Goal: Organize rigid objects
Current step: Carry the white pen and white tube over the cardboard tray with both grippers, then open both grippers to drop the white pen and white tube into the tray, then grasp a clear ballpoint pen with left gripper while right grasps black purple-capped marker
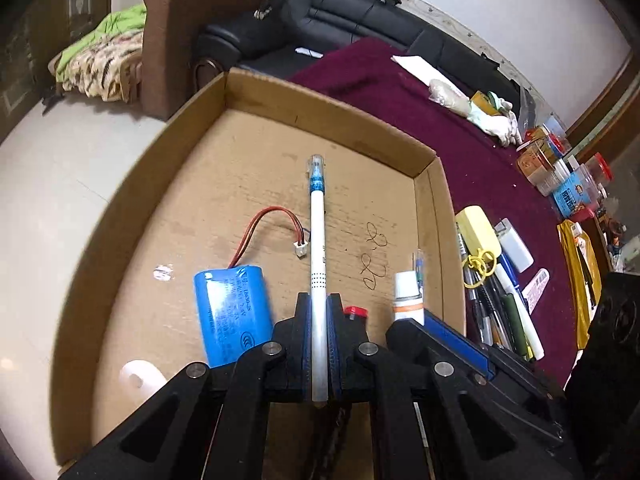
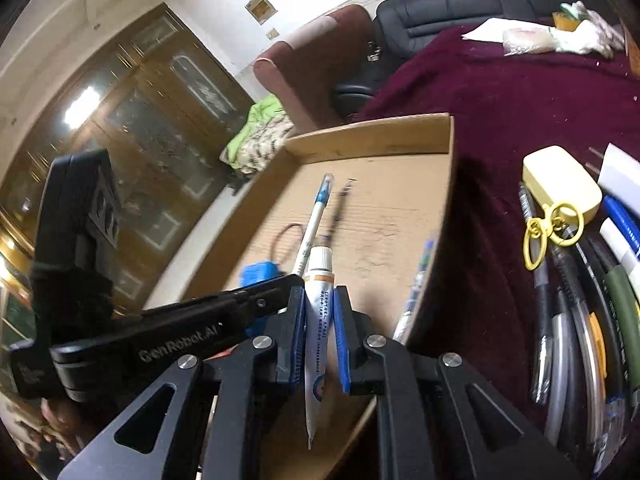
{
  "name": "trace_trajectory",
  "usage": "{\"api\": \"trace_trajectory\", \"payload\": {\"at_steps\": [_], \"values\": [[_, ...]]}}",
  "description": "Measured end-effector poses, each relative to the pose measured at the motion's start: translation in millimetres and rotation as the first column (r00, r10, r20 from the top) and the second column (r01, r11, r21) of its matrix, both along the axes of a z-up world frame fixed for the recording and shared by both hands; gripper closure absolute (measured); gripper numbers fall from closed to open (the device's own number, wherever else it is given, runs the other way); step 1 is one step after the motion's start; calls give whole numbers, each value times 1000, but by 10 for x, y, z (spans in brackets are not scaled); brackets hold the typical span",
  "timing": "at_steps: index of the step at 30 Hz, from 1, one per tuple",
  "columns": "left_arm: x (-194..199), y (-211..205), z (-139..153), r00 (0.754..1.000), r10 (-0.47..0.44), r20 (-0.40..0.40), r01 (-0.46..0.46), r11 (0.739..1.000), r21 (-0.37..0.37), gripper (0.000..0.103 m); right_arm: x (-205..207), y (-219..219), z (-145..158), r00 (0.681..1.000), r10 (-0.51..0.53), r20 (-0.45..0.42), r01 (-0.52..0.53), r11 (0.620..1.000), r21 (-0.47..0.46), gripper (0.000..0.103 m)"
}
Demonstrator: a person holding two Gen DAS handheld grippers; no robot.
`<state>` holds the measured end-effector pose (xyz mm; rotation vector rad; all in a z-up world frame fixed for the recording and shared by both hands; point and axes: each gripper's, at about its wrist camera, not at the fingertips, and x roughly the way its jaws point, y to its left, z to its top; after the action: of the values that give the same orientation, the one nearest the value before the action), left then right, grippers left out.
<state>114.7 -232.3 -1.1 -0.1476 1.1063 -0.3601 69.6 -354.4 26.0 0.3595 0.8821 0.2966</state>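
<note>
left gripper (image 1: 319, 312) jaws clamped on white pen (image 1: 318, 240), blue grip and clear cap, over cardboard tray (image 1: 434, 216). right gripper (image 2: 320, 300) jaws pinch ointment tube (image 2: 317, 312) over same tray. tray holds blue battery pack (image 1: 232, 312) with red leads, red-capped item (image 1: 355, 312).

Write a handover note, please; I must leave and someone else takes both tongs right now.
Left tongs: shut on the white pen, held over the cardboard box.
Right tongs: shut on the small tube, at the box's near right side.
Done: blue battery pack lies in the box.
Left: set down pen and tube, then clear the pile of pens and yellow case from the maroon cloth.
</note>
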Motion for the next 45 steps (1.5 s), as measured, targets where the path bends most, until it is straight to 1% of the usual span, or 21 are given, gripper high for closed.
{"api": "trace_trajectory", "payload": {"at_steps": [1,3,5,7,9,12,15,16,18,21,25,28,30,32,33,34,35,37,40,43,45], "values": [[6,-6,-22,1000,3,-8,-3,1000,7,96,-6,-9,-5,1000,1,13,-1,1000,-2,89],[-10,-20,4,1000,11,1,-11,1000,19,94,-23,-23,-1,1000,8,29,-8,1000,-13,82],[-30,-28,32,1000,21,1,-21,1000,19,85,-109,-51,50,999,14,49,-14,1000,-7,73],[-91,-44,108,999,33,24,-33,999,16,60,-192,-173,128,997,14,73,-16,999,30,71],[-215,-91,223,995,38,88,-41,998,37,46,-324,-340,227,995,20,95,-26,998,61,69],[-478,-269,424,980,45,194,-63,994,84,46,-587,-702,369,992,14,125,-25,996,89,67],[-770,-521,585,970,23,240,-34,998,44,34,-896,-1086,476,986,-10,164,2,999,46,63],[-855,-644,619,971,2,240,-10,999,31,34,-977,-1226,479,985,-29,169,23,999,35,63],[-954,-891,650,973,-55,224,52,998,21,34,-1122,-1536,424,982,-97,161,90,995,50,63],[-1032,-1239,601,974,-155,165,158,987,-4,34,-1207,-1996,282,971,-210,112,194,971,138,64],[-1027,-1534,416,972,-221,84,221,975,8,34,-1116,-2317,100,954,-298,21,287,934,214,65],[-974,-1696,260,971,-236,38,234,971,42,34,-1045,-2309,-9,957,-287,-25,286,937,202,69],[-912,-1712,200,976,-219,18,218,975,40,34,-1022,-2249,-53,959,-282,-41,285,944,168,70],[-857,-1702,167,979,-204,7,204,979,25,35,-983,-2163,-75,962,-266,-52,271,955,123,77],[-827,-1734,147,981,-196,8,196,980,33,41,-1030,-2144,-59,962,-269,-50,273,956,109,78],[-802,-1773,120,982,-190,-1,190,980,52,52,-1035,-2137,-57,961,-273,-51,277,956,100,78],[-792,-1802,89,981,-193,-13,194,979,60,58,-1070,-2148,-56,960,-277,-48,280,954,103,78],[-760,-1872,-7,977,-210,-37,213,974,75,78,-1146,-2132,-40,962,-269,-54,273,956,105,78],[-804,-1917,-28,979,-204,18,199,969,147,87,-1271,-2050,-63,966,-241,-91,243,970,13,78],[-814,-1889,-44,980,-200,18,195,969,153,89,-1283,-1966,-69,975,-210,-72,208,978,-33,78],[-839,-1839,-51,981,-194,-3,193,972,132,91,-1247,-1908,-69,978,-199,-59,196,979,-55,77]]}}
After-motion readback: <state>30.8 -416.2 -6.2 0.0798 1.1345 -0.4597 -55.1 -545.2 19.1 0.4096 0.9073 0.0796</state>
